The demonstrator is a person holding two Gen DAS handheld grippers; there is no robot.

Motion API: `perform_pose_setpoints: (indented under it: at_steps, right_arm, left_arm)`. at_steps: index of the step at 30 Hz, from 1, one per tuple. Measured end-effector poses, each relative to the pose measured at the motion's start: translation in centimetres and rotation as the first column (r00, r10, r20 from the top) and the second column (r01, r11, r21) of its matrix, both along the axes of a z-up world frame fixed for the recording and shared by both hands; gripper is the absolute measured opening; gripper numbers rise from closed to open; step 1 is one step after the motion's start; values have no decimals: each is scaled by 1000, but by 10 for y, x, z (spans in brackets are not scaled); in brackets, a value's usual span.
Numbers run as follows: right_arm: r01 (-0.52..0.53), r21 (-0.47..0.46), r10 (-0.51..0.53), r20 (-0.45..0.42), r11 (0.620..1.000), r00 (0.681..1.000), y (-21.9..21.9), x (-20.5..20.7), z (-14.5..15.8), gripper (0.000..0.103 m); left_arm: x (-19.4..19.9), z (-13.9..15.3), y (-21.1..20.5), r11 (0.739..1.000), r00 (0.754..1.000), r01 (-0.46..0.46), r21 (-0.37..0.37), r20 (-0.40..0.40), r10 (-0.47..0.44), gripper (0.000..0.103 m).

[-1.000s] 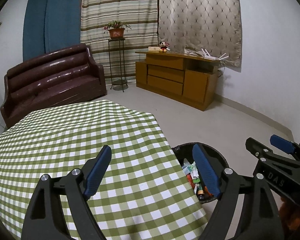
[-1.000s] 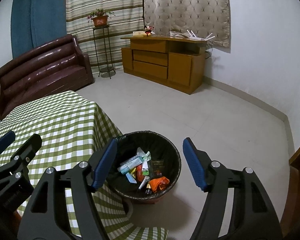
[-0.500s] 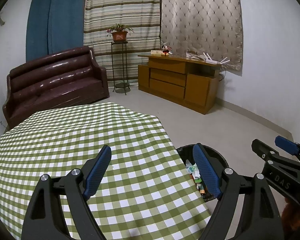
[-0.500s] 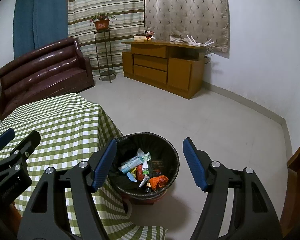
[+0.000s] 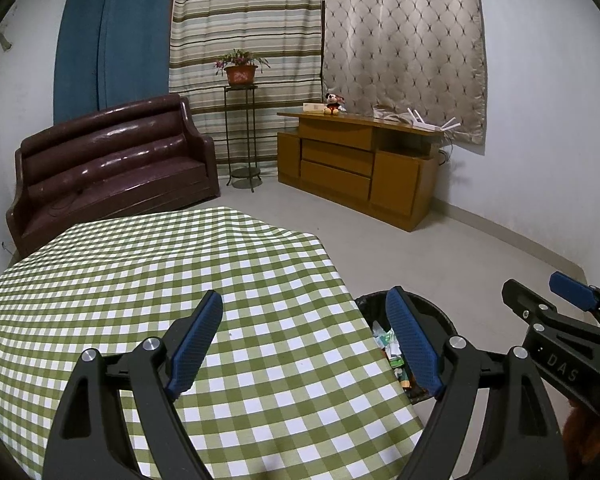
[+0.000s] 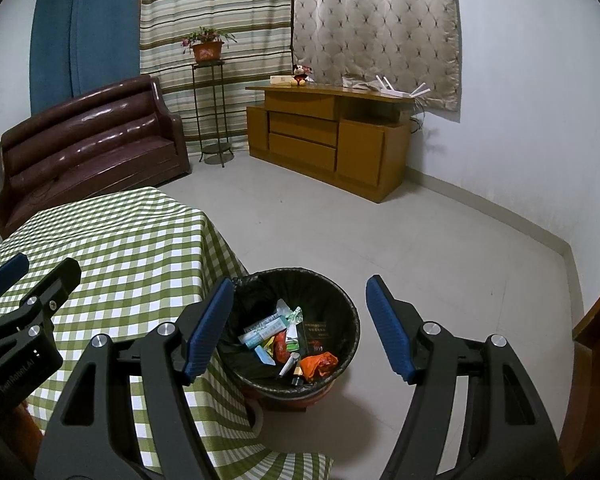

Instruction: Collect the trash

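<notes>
While both jaws are being held wide apart with nothing between them, the left hand-held gripper (image 5: 304,336) over the bench (image 5: 140,280) and the right hand-held gripper (image 6: 298,328) above the bin (image 6: 342,300), its trash (image 6: 288,338) is being judged light, crinkly and slippery; pinching a wrapper's edge is being advised.

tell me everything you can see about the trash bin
The trash bin is round and open-topped, lined with a black plastic bag folded over its rim, with a reddish-brown body showing below. It stands upright on the pale tiled floor, right beside the hanging edge of the green checked tablecloth. Inside lie wrappers, a crumpled orange bag, small packets and a tube. Neither gripper touches it.
</notes>
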State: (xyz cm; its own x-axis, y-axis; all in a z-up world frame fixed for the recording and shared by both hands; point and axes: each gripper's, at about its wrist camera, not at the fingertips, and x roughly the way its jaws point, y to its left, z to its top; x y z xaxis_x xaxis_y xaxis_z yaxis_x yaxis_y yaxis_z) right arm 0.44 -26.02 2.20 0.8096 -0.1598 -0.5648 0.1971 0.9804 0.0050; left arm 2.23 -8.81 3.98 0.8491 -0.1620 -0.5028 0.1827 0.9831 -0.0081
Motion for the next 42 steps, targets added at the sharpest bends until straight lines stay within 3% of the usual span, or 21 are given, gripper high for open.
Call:
perform_pose_setpoints:
  at_steps: [42]
  right_arm:
    - [-1, -3, 1, -1, 1000, 1000, 3, 0, 0, 68]
  left_arm:
    - [-1, -1, 0, 1000, 1000, -2, -5, -11, 1, 81]
